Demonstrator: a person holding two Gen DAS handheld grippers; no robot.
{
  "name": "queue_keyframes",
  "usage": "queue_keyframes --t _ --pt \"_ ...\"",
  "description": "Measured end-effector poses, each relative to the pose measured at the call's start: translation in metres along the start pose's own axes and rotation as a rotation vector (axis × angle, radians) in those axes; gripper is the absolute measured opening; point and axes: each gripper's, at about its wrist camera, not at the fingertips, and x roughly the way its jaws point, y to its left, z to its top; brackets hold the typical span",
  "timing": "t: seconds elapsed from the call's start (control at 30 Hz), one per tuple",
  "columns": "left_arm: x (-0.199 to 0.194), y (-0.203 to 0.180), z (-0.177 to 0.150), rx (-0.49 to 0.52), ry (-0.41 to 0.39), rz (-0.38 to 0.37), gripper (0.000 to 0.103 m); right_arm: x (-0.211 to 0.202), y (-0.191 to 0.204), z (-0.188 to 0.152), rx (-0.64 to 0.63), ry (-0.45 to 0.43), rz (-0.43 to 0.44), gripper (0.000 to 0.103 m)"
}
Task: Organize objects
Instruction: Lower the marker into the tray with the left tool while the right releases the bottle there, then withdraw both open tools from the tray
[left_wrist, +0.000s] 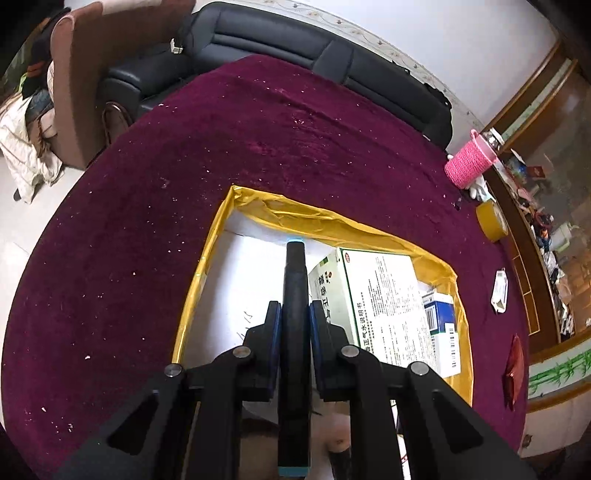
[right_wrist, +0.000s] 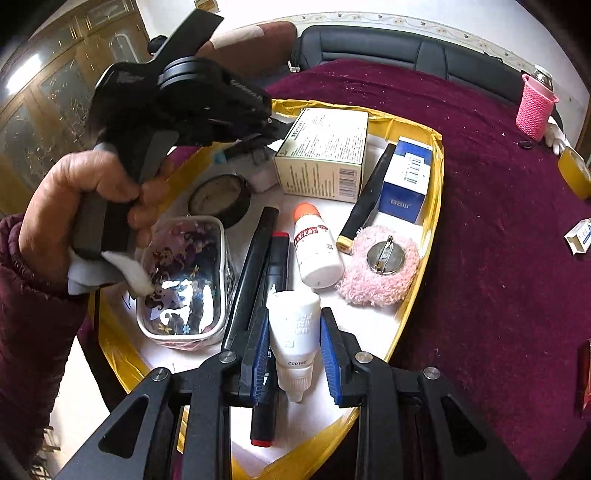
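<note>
Left wrist view
Left gripper (left_wrist: 293, 314): jaws narrow, clamped on a black marker with a light-blue end (left_wrist: 295, 273), which runs straight ahead between the pads.
Tray (left_wrist: 207, 266): yellow-rimmed, white floor, directly under and ahead of the gripper, on a maroon tablecloth (left_wrist: 184, 166).
Large medicine box (left_wrist: 384, 295): in the tray, just right of the marker.
Blue-and-white box (left_wrist: 441, 325): further right, against the tray's right rim.

Right wrist view
Right gripper (right_wrist: 293, 350): jaws narrow; a small white dropper bottle (right_wrist: 295, 339) stands between the pads; I cannot tell whether both press on it.
Red-capped black marker (right_wrist: 273, 295): just left of the bottle.
Orange-capped white bottle (right_wrist: 317, 247): ahead.
Pink fluffy brooch (right_wrist: 380, 266): ahead, right.
Clear pouch (right_wrist: 184, 280): ahead, left.
Person's hand (right_wrist: 85, 199): far left, gripping the other tool.
</note>
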Motion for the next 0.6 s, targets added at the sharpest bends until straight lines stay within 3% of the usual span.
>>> queue_keyframes --t 0.13,0.3,0.43,0.6 --pt "-0.006 -0.002 -0.001 0.004 -0.027 0.028 0.016 -0.001 -0.001 0.000 -0.010 -0.008 -0.021 0.029" --pt "-0.019 0.010 0.004 -0.021 -0.058 0.059 0.027 -0.002 -0.002 0.001 -0.020 -0.020 -0.059 0.030" --pt "-0.023 0.010 0.002 -0.010 -0.052 0.066 0.030 -0.003 -0.002 0.001 -0.018 -0.018 -0.038 0.047" --pt "-0.050 0.001 -0.005 0.006 -0.126 0.047 0.051 -0.012 -0.004 0.000 -0.002 -0.049 -0.015 0.056"
